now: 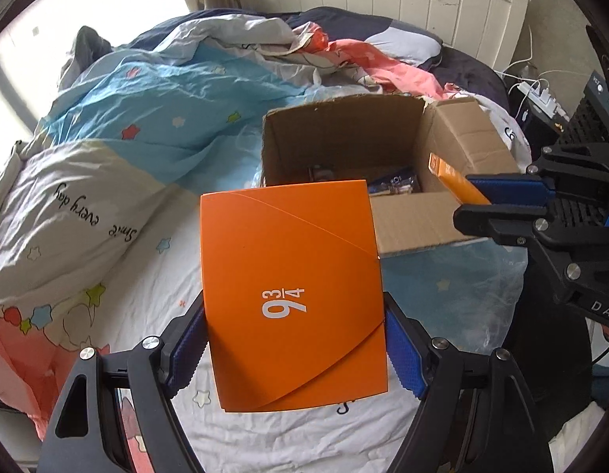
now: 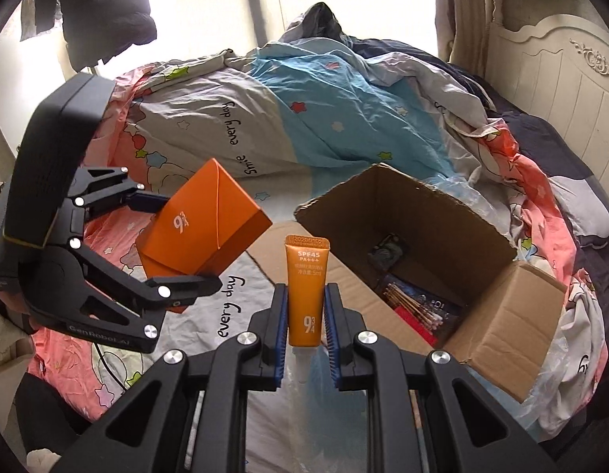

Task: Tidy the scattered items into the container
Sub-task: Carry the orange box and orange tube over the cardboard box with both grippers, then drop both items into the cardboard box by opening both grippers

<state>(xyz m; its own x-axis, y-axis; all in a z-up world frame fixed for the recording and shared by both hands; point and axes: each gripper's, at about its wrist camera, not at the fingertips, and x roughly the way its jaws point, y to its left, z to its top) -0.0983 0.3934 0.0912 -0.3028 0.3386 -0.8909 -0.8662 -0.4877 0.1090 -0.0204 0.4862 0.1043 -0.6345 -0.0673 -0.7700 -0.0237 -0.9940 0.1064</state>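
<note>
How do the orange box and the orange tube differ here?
The orange box is a wide, flat-sided carton; the orange tube is slim and tapered. The box sits in the left tongs, spread wide; the tube is pinched in the nearly shut right tongs. The tube reads SPF45; the box doesn't. Both carry "9¾" and hang near the cardboard container.

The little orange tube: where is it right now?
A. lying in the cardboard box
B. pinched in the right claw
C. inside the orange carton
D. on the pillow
B: the little orange tube stands clamped between the right claw's blue pads, short of the cardboard box.
</note>
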